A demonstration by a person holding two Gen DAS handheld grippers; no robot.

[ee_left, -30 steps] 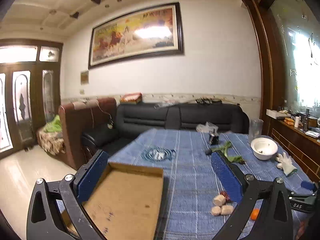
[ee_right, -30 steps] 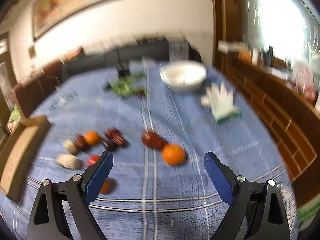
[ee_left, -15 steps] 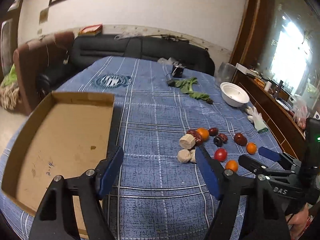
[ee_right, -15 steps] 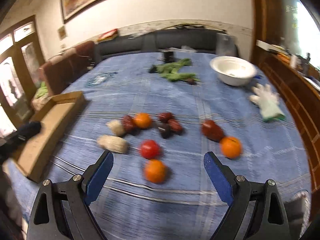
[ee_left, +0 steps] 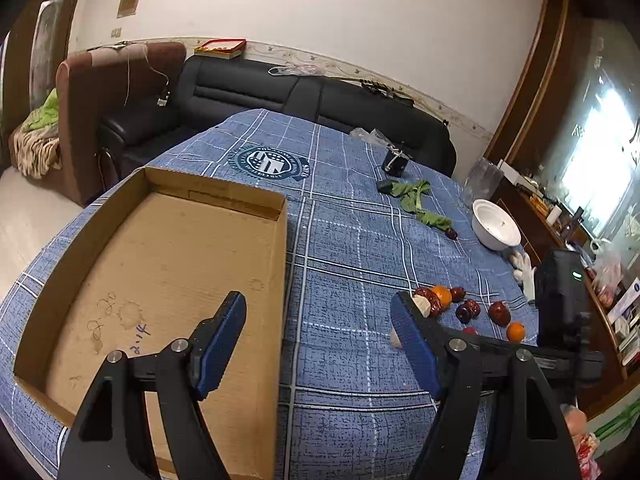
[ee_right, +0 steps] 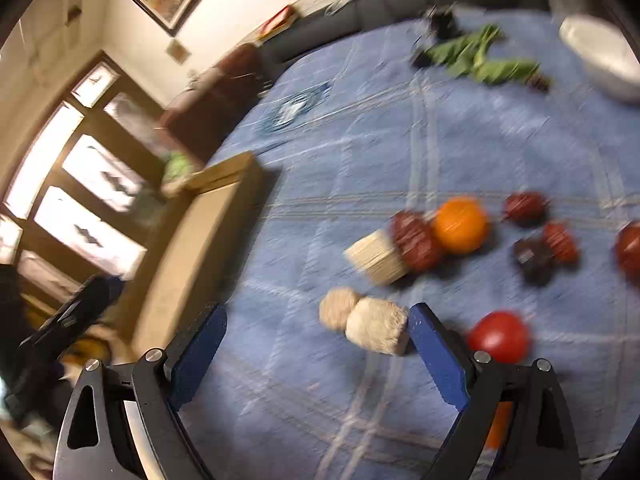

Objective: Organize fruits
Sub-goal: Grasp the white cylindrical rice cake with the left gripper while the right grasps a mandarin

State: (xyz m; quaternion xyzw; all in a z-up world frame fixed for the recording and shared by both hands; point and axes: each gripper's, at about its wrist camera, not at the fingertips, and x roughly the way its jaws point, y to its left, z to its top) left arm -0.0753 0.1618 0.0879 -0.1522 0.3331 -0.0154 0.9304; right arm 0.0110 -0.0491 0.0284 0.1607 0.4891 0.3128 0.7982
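An empty cardboard tray [ee_left: 160,264] lies on the blue checked tablecloth [ee_left: 352,240]; it also shows at the left of the right wrist view [ee_right: 200,232]. My left gripper [ee_left: 320,340] is open and empty, over the tray's right edge. Fruits lie in a cluster to its right: an orange [ee_left: 442,294], dark red dates [ee_left: 498,312] and another orange [ee_left: 515,331]. My right gripper [ee_right: 316,344] is open and empty, low over the cloth. Two beige cut pieces [ee_right: 376,330] lie just ahead of it, with a red tomato [ee_right: 500,336], an orange [ee_right: 460,224] and dates [ee_right: 414,240] beyond.
A white bowl [ee_left: 496,228], green leaves [ee_left: 420,204] and a white glove [ee_left: 524,268] lie at the far right of the table. A black sofa [ee_left: 304,100] stands behind it. The right wrist view is motion-blurred.
My left gripper has swung down and left over the tray. My right gripper has moved lower and left, closer to the beige pieces and the tomato.
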